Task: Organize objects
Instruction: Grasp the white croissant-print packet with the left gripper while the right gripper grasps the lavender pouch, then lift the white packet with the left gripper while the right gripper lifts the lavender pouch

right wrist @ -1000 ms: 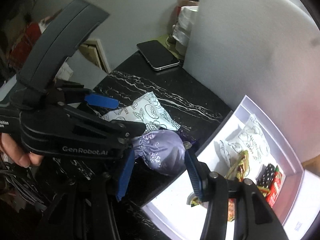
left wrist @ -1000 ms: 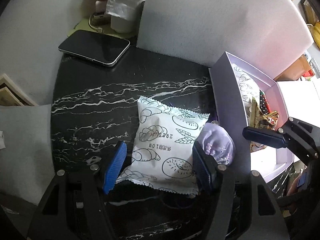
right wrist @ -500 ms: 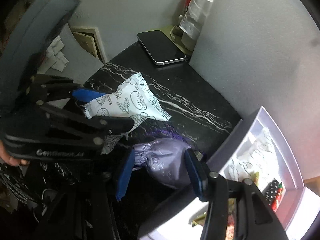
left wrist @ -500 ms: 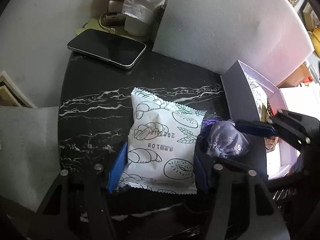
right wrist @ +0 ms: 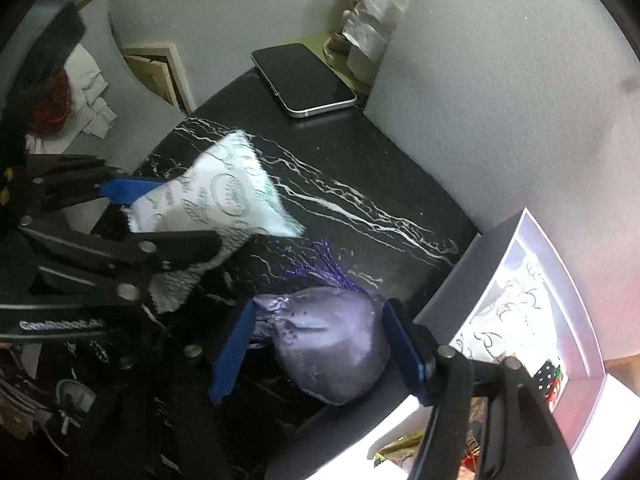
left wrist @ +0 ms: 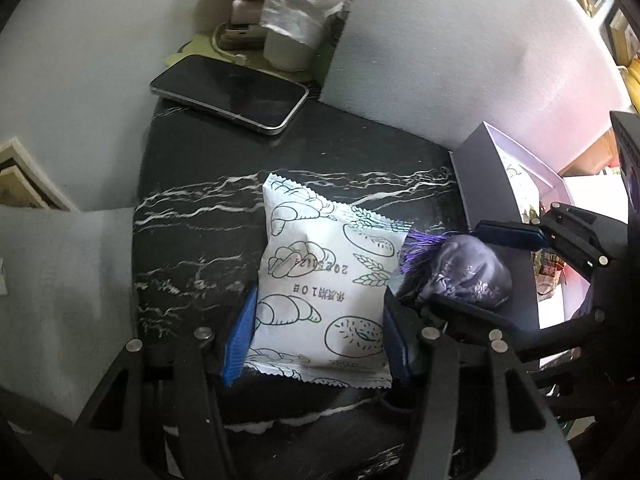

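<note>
A white snack packet [left wrist: 320,280] printed with bread drawings sits between the blue pads of my left gripper [left wrist: 316,338], which is shut on it and holds it just above the black marble table [left wrist: 200,216]. It also shows in the right wrist view [right wrist: 216,200]. My right gripper [right wrist: 320,352] is shut on a lilac drawstring pouch [right wrist: 332,344] with purple tassels, held beside the open lilac box [right wrist: 560,280]. The pouch shows in the left wrist view [left wrist: 468,272], right of the packet.
A dark phone [left wrist: 232,94] lies at the table's far edge. A white foam board [left wrist: 460,52] stands behind the table. The box [left wrist: 488,184] at the right holds another white packet and colourful snacks. A wrapped cup [left wrist: 296,20] stands behind the phone.
The left gripper has closed on the white packet and lifted it slightly. The right gripper has closed on the pouch and raised it off the table.
</note>
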